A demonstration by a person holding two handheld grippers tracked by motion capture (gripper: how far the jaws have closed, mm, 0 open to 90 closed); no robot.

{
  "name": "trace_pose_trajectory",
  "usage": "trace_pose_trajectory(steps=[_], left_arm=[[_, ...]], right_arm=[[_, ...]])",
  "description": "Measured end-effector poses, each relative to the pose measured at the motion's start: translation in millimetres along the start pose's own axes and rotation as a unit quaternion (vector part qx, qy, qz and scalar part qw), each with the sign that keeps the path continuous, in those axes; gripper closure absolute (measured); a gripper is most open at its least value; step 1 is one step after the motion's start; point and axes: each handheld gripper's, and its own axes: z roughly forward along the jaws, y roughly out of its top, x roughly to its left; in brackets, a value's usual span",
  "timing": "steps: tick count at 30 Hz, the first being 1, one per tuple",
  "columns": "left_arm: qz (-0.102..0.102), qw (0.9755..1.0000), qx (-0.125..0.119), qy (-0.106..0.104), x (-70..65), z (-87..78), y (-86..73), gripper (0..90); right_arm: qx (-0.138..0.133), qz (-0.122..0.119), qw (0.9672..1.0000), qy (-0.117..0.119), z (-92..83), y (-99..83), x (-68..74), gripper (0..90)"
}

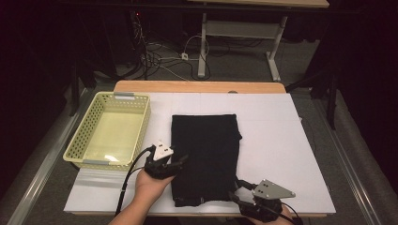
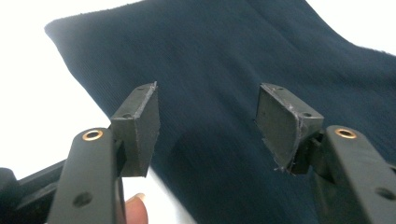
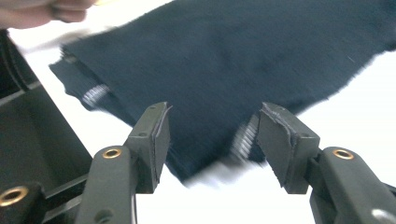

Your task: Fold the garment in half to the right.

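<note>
1. Black knit cloth: a folded garment [image 1: 205, 157] lies flat near the middle of the white table top [image 1: 277, 145], its long side running away from the person, its near hem close to the table's front edge.
2. Pale yellow plastic forms the perforated basket [image 1: 88, 126] that stands on the table's left side, just beside the garment and apart from it; its inside looks bare, though glare on its floor makes that hard to confirm.
3. The left gripper [image 1: 177, 161] is held in the person's left hand [image 1: 150, 183] at the garment's left edge, roughly midway along its length, with its jaws pointing toward the cloth.
4. In the left gripper view the left gripper [image 2: 208, 126] has its jaws spread wide with nothing between them; the dark garment [image 2: 224, 70] lies beyond and beneath them, and a fingertip [image 2: 135, 210] shows at the bottom.
5. The right gripper [image 1: 237, 190] sits at the garment's near right corner, by the table's front edge, with a grey three-cornered plate on top.
6. In the right gripper view the right gripper [image 3: 212, 140] is also wide open and grips nothing; the garment's corner [image 3: 210, 74] lies just ahead of the pads, and the picture is blurred there.
</note>
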Motion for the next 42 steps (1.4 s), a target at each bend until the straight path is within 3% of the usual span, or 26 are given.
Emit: trace_pose_trajectory(steps=[4, 8, 12, 14, 17, 21, 23, 25, 28, 30, 36, 38, 42], left_arm=[[-0.006, 0.9997, 0.000, -0.024, -12.7, -19.3, -16.6, 39.1], [0.002, 0.9994, 0.003, -0.035, -26.3, -35.9, -33.0, 39.0], [-0.009, 0.9983, -0.012, -0.056, -31.3, -51.7, -50.7, 38.9], [-0.025, 0.9975, -0.005, -0.066, -28.7, -55.5, -59.0, 39.0], [-0.040, 0.9962, 0.004, -0.077, -29.4, -56.6, -61.9, 39.0], [-0.030, 0.9960, 0.024, -0.081, -36.3, -51.4, -63.1, 39.0], [-0.025, 0.9952, 0.038, -0.087, -37.5, -47.2, -64.2, 39.1], [-0.032, 0.9921, 0.063, -0.104, -37.1, -41.2, -65.9, 39.4], [-0.033, 0.9922, 0.066, -0.101, -39.6, -39.9, -67.4, 39.6], [-0.031, 0.9925, 0.064, -0.099, -41.4, -39.7, -68.2, 43.0], [-0.026, 0.9912, 0.056, -0.117, -45.1, -38.3, -69.8, 68.1], [-0.028, 0.9908, 0.056, -0.120, -43.8, -38.9, -69.5, 71.9], [-0.008, 0.9928, 0.054, -0.107, -45.2, -42.1, -67.5, 75.2]], right_arm=[[-0.002, 0.011, 0.9999, -0.004, -7.5, -9.3, -6.8, 44.8], [-0.007, 0.018, 0.9998, -0.001, -12.2, -11.3, -6.6, 44.8], [-0.008, 0.022, 0.9997, 0.006, -12.8, -13.2, -4.1, 42.4], [-0.002, 0.022, 0.9996, 0.015, -9.9, -14.8, -3.3, 40.1], [0.009, 0.025, 0.9994, 0.021, -4.8, -15.9, -2.0, 38.6], [0.033, 0.008, 0.9993, 0.015, 4.6, -18.5, 2.0, 37.9], [0.034, 0.005, 0.9993, 0.014, 5.9, -19.1, 2.4, 37.9], [0.034, 0.006, 0.9993, 0.012, 5.1, -19.2, 1.6, 37.9], [0.031, 0.003, 0.9995, 0.007, 3.2, -19.7, -1.1, 38.0], [0.026, 0.007, 0.9996, 0.004, 0.9, -19.0, -2.9, 38.0], [0.011, 0.007, 0.9998, -0.014, -5.0, -15.1, -11.6, 37.3], [0.003, 0.012, 0.9997, -0.021, -6.1, -13.6, -16.4, 35.6], [-0.012, 0.016, 0.9991, -0.037, -5.9, -11.7, -28.2, 28.3]])
